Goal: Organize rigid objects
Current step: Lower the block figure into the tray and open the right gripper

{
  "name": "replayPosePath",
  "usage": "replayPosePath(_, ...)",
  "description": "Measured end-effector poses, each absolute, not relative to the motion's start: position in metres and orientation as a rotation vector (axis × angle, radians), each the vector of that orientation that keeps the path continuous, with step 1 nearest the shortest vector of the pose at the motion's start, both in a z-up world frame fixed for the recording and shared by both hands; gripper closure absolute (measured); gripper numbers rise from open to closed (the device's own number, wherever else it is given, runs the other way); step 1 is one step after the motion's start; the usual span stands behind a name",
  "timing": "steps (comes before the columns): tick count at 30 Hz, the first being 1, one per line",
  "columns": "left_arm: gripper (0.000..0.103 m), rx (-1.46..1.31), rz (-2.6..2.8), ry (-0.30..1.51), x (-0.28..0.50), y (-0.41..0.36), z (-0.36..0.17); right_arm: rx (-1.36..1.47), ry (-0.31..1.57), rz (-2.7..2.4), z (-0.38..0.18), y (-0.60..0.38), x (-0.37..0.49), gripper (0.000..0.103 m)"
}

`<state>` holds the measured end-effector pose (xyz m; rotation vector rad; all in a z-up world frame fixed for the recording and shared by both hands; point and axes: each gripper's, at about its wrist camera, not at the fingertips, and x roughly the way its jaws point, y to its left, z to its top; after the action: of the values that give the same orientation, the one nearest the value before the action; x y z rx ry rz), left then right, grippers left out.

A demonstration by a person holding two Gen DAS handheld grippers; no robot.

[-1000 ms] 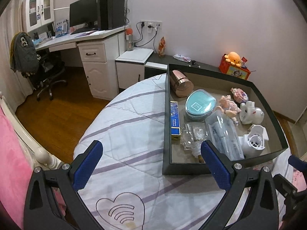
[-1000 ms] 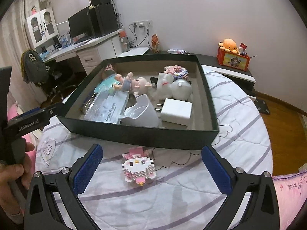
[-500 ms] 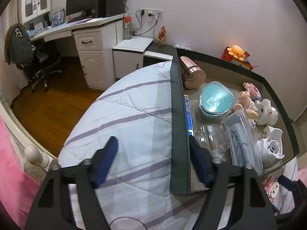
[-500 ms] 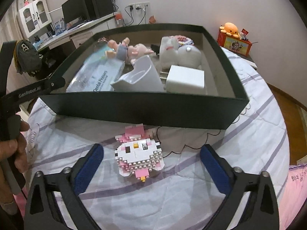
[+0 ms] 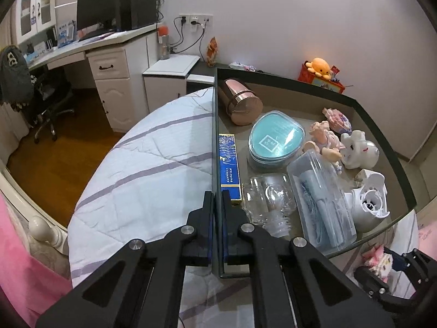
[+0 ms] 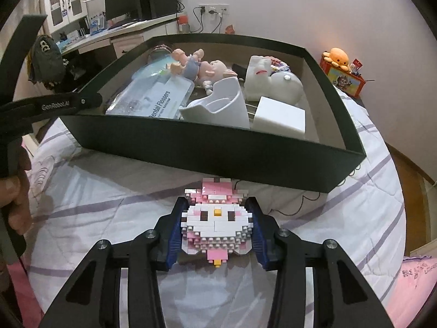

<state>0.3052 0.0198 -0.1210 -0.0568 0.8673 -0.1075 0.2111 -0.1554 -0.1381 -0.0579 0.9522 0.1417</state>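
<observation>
The left claw [image 5: 215, 207] has just closed on the near left wall of the box [image 5: 215, 125], pinching it to steady the box on the bed. Just in front of the box, the right claw [image 6: 217, 225] has just closed on the brick cat figure [image 6: 217, 225] — still resting on the bed. The pick-up step looks finished; next comes a lift clear of the box's front wall, then down inside among the toys.

Bedroom w/ white desk [image 5: 109, 63], wood floor [image 5: 62, 150], plain white wall [image 5: 300, 13].
</observation>
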Motion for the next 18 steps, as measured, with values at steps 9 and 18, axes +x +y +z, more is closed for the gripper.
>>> replayPosePath(9,0.099,-0.068,-0.102,0.870,0.304,0.021,-0.121,-0.036,0.891,0.171,-0.104,-0.164,0.198,0.059)
replayPosePath(18,0.099,-0.068,-0.102,0.869,0.304,0.022,-0.121,-0.003,0.817,0.197,-0.069,-0.173,0.207,0.059)
